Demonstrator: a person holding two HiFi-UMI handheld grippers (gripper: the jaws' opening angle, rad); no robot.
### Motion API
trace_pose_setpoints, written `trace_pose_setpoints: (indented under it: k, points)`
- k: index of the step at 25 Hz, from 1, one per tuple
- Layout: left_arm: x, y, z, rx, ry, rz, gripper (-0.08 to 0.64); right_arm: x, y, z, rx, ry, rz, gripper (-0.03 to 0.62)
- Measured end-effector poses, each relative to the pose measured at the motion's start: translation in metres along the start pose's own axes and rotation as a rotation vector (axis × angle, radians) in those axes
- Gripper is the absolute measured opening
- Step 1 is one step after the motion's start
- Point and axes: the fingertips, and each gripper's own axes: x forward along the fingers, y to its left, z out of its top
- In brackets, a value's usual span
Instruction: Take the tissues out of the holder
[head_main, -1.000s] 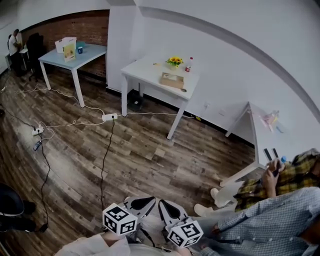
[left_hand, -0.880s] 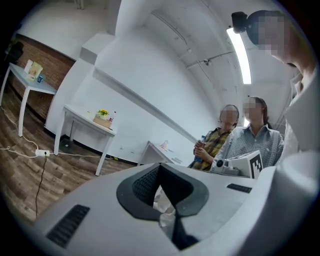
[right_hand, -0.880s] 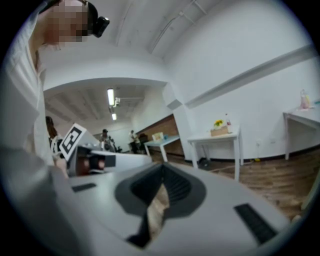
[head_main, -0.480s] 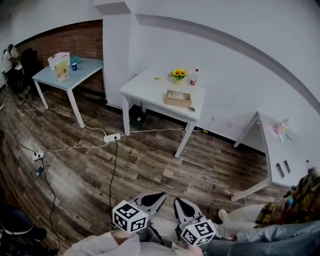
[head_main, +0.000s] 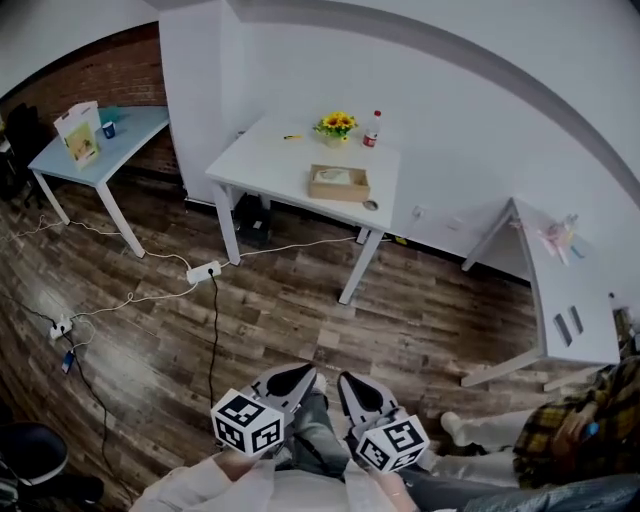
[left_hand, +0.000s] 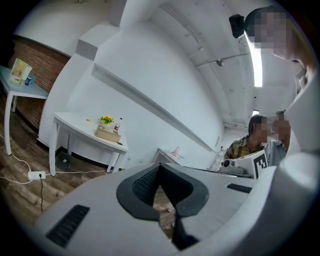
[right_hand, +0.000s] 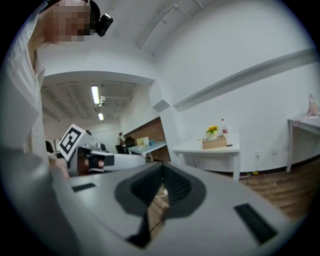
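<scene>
The white table (head_main: 262, 168) has drawn closer and more central than half a second ago, while both grippers hang at the near edge as before. The left gripper (head_main: 290, 380) has its jaws pressed together at the tips, holding nothing; the right gripper (head_main: 352, 392), just beside it, is likewise closed and empty. Beyond them lies wood floor (head_main: 300, 300) crossed by a cable to a power strip (head_main: 203, 271). On the table, well apart from both grippers, sits the wooden tissue holder (head_main: 338, 183), with tissue showing at its top. Farther back stand yellow flowers (head_main: 337, 124) and a bottle (head_main: 372, 129).
</scene>
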Motion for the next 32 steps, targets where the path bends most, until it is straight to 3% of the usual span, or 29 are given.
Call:
trace_pose_setpoints:
  k: [5, 13, 17, 25, 32]
  points:
    - [0.056, 0.041, 0.022, 0.015, -0.028, 0.008, 0.017, 0.051, -0.054, 0.021, -0.018, -0.020, 0.023, 0.011]
    - [0.169, 0.091, 0.100, 0.066, -0.095, 0.000, 0.017, 0.131, -0.148, 0.087, -0.055, -0.047, 0.073, 0.011]
    - [0.212, 0.117, 0.117, 0.016, -0.091, 0.013, 0.017, 0.161, -0.192, 0.112, -0.058, -0.059, 0.086, 0.011]
    - [0.261, 0.151, 0.124, -0.025, -0.042, 0.026, 0.017, 0.201, -0.238, 0.110, 0.002, -0.002, 0.092, 0.011]
    - [0.314, 0.193, 0.152, -0.034, -0.035, -0.017, 0.017, 0.252, -0.281, 0.128, 0.009, -0.009, 0.055, 0.011]
